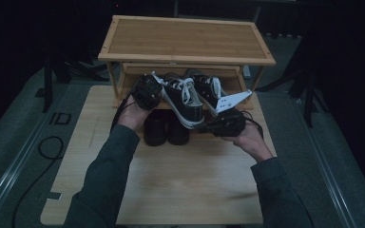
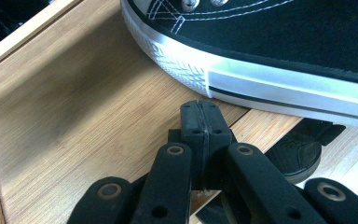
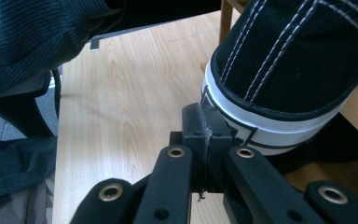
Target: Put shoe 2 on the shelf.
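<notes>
At the rack's lower shelf (image 1: 133,76): sneaker (image 1: 183,99) tilts between your tools | left tool (image 2: 200,114) pinched together near its toe | right tool (image 3: 205,126) pinched together, touching its heel

Left arm: came in from the lower left of the high view, dark sleeve, forearm angled up and toward the middle.
Left hand (image 1: 132,115): wrapped under its gripper, palm up.
Left gripper (image 1: 146,92): pointed away from the person; in the left gripper view (image 2: 200,112) the jaws stood pressed together with nothing between them.
Right arm: came in from the lower right, sleeve angled up and inward.
Right hand (image 1: 252,140): cupped beneath its gripper.
Right gripper (image 1: 225,123): seemingly turned toward the left in the dim high view; in the right gripper view (image 3: 205,122) the jaws met, empty.
</notes>
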{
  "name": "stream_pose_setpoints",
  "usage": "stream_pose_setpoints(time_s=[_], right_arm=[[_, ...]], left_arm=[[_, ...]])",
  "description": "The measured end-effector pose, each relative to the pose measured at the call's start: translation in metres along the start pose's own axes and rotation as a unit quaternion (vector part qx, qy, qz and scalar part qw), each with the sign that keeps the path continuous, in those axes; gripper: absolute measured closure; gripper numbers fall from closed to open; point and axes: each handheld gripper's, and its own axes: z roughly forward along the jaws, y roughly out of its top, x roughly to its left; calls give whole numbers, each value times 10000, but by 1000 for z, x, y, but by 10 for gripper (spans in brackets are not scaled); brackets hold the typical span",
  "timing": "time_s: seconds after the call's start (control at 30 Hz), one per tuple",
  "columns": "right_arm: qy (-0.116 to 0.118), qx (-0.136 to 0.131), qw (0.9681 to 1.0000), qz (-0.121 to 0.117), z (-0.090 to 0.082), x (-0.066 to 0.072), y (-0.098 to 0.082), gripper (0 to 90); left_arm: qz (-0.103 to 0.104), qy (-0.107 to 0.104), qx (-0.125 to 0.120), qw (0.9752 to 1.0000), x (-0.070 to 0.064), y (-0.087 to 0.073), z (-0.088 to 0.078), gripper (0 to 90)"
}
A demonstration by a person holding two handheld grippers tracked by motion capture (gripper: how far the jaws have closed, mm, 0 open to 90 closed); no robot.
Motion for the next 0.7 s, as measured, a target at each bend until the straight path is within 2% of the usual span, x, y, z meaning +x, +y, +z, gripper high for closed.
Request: stream_pose_setpoints(time_s=[0.2, 0.57, 0.7], right_arm=[[152, -31, 9999, -48, 9, 0, 5, 900], [193, -1, 9996, -184, 19, 2, 14, 900], [182, -68, 9996, -188, 20, 2, 15, 900]], left_arm=[[7, 7, -3, 10000, 1, 0, 0, 900], [43, 66, 16, 10000, -1, 1, 0, 900], [49, 70, 15, 10000, -1, 1, 0, 900]])
